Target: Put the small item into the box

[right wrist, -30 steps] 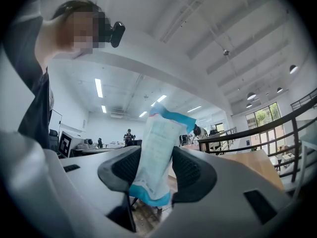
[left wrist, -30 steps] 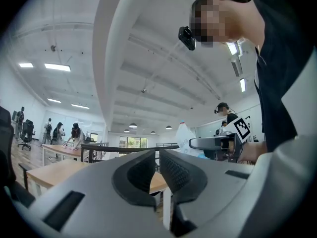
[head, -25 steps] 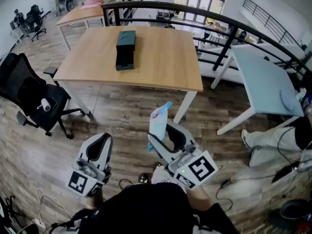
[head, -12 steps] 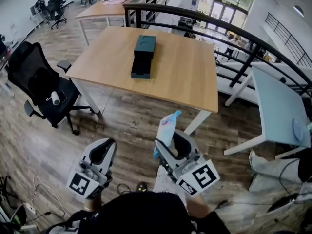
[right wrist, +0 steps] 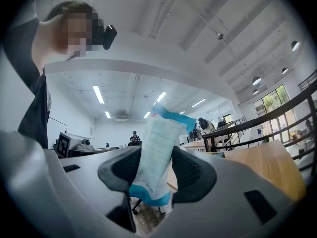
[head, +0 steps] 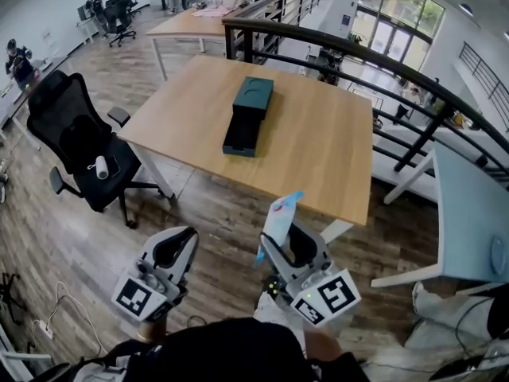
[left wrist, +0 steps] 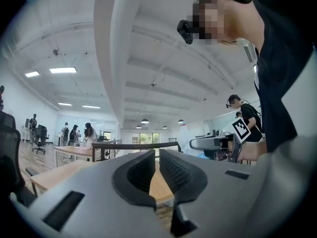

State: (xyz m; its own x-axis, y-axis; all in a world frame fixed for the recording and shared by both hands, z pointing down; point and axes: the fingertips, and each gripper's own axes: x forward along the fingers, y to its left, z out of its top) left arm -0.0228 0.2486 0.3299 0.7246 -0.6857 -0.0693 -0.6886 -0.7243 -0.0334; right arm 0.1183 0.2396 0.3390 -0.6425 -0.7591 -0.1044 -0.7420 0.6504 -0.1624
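A dark teal box (head: 249, 115) lies on the wooden table (head: 318, 146), its drawer part pulled out toward me. My right gripper (head: 280, 233) is shut on a small white packet with blue ends (head: 279, 214), which sticks up from the jaws (right wrist: 157, 157). It hangs over the wooden floor, short of the table's near edge. My left gripper (head: 176, 249) is beside it at the lower left, shut with nothing in it (left wrist: 157, 170).
A black office chair (head: 83, 146) stands left of the table. A black railing (head: 382, 62) runs behind the table. A pale table (head: 469, 213) stands at the right. More desks and people are at the far back left.
The view has moved closer to the table; the box now sits lower and nearer in the head view. Both grippers keep their hold and place relative to me.
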